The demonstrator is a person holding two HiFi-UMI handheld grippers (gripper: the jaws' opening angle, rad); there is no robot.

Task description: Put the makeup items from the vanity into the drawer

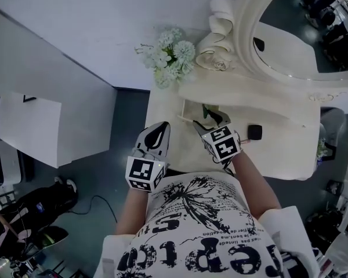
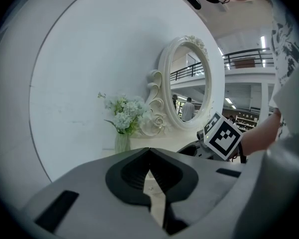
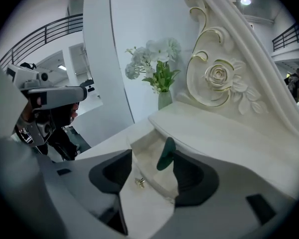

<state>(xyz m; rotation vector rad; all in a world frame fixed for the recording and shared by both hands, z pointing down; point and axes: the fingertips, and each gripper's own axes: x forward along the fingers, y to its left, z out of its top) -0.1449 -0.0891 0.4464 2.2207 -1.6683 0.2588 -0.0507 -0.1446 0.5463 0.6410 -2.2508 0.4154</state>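
Note:
A shallow drawer (image 3: pixel 150 205) with a small gold knob (image 3: pixel 139 182) stands pulled out of the white vanity (image 1: pixel 278 152). My right gripper (image 3: pixel 152 157) hangs over it, jaws wide apart. A slim dark green makeup item (image 3: pixel 165 153) stands tilted in the drawer beside the right finger, unpinched. From the head view, the same gripper (image 1: pixel 210 120) is above the drawer (image 1: pixel 188 110) with the green item (image 1: pixel 211 113) at its tip. A small black square case (image 1: pixel 254 132) lies on the vanity top to its right. My left gripper (image 2: pixel 149 153) is shut and empty, held off the vanity's left front (image 1: pixel 159 129).
A vase of white and green flowers (image 1: pixel 171 54) stands at the vanity's back left corner. An oval mirror (image 1: pixel 290 33) with a carved rose frame rises behind the raised shelf. A white cabinet (image 1: pixel 29 126) stands on the dark floor to the left.

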